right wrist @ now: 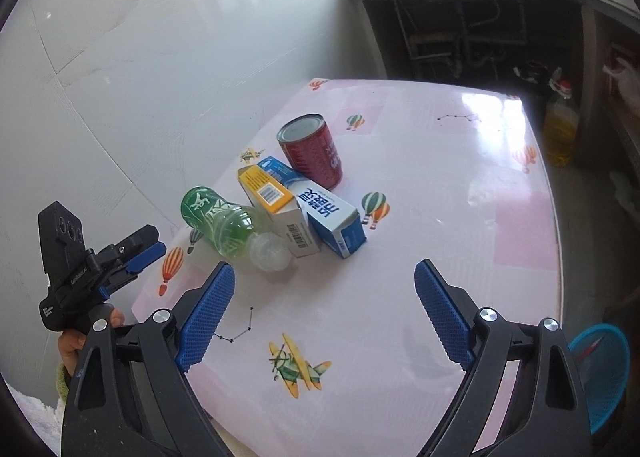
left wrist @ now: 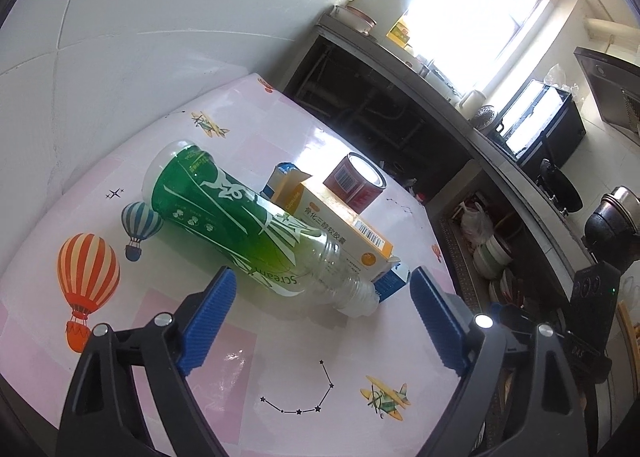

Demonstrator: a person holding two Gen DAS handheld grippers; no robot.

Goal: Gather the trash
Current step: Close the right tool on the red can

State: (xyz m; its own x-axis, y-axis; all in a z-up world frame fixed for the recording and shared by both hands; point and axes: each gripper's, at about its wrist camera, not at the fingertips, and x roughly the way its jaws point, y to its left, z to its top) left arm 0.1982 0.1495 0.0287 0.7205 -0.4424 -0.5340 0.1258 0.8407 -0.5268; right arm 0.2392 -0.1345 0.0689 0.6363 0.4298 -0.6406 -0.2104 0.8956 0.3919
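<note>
Right view only: blue basket (right wrist: 600,373) beside my surface (right wrist: 440,217). Left view only: shelved bowls (left wrist: 494,253). My left tongs (left wrist: 322,281) spread around bottle (left wrist: 240,217); right tongs (right wrist: 324,277) spread, empty.

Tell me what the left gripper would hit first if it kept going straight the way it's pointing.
Most likely the green bottle: its clear neck end lies between the open left gripper fingers' line, nearest. The orange box sits behind it. Depth is uncertain.

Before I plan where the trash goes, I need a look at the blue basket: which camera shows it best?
Only the right wrist view shows the blue basket: it sits below the table edge at lower right, partly hidden behind the right gripper. The left wrist view does not show it at all.
</note>
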